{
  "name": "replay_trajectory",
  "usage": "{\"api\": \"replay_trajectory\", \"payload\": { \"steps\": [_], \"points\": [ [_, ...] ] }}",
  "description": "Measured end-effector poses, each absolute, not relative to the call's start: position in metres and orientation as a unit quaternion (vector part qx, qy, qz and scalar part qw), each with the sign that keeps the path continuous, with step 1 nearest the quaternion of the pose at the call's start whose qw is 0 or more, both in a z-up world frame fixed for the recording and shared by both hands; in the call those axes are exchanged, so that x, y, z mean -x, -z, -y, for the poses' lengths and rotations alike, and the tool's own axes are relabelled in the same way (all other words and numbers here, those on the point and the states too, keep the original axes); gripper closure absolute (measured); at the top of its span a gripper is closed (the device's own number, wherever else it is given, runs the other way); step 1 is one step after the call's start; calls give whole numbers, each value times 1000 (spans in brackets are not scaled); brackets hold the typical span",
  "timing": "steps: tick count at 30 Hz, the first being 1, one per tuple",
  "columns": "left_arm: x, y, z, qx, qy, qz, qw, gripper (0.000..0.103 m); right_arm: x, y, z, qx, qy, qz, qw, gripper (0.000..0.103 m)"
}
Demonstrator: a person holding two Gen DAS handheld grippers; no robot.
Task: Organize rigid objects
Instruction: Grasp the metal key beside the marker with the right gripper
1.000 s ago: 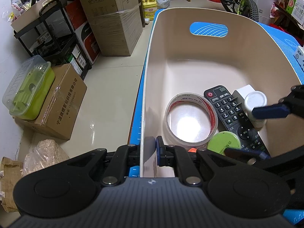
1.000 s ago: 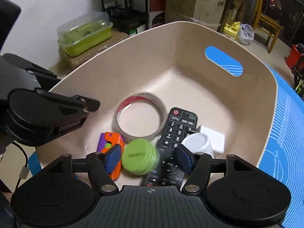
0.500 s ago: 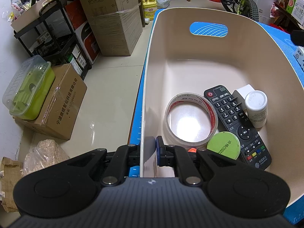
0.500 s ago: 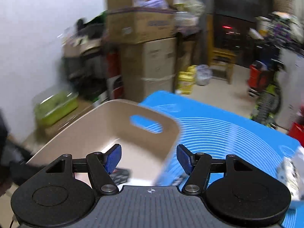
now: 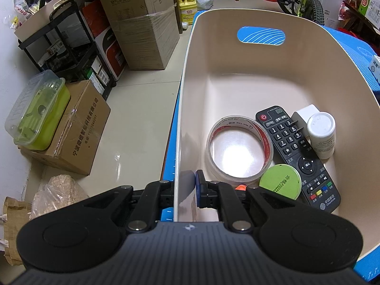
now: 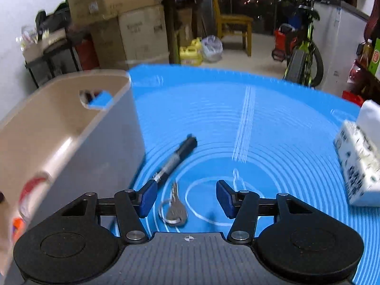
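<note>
My left gripper is shut on the near-left rim of the beige bin. Inside the bin lie a clear tape roll, a black remote, a green round tin, a white bottle, a white charger and an orange item, mostly hidden. My right gripper is open and empty above the blue mat, right of the bin. A key on a ring lies between its fingers. A black marker lies just beyond.
A tissue pack lies on the mat at the right. Off the table's left edge are cardboard boxes, a green lidded container and a black rack. A bicycle and chair stand far behind.
My right gripper let go of the green tin in the bin, left the bin and swung right over the mat above the key. The left gripper has not moved.
</note>
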State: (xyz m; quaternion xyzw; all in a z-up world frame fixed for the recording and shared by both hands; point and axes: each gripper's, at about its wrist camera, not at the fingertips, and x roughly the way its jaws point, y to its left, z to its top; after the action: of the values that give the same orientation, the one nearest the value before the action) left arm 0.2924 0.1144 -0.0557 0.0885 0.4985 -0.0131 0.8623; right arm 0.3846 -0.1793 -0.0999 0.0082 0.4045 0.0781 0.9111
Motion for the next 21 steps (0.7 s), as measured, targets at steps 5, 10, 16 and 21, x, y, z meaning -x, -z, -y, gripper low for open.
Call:
{"api": "replay_trajectory", "payload": {
  "steps": [5, 10, 16, 21],
  "points": [
    [-293, 55, -116, -89, 15, -498, 862, 91, -389, 123, 175, -1, -72, -426, 902, 40],
    [-293, 55, -115, -88, 15, -498, 863, 91, -385, 132, 169, 12, -75, -420, 904, 54],
    [-293, 55, -115, -88, 15, -498, 863, 91, -376, 130, 158, 37, -99, -406, 908, 78],
    [-293, 55, -115, -88, 15, -498, 863, 91, -368, 124, 148, 76, -113, -388, 912, 84]
  ]
}}
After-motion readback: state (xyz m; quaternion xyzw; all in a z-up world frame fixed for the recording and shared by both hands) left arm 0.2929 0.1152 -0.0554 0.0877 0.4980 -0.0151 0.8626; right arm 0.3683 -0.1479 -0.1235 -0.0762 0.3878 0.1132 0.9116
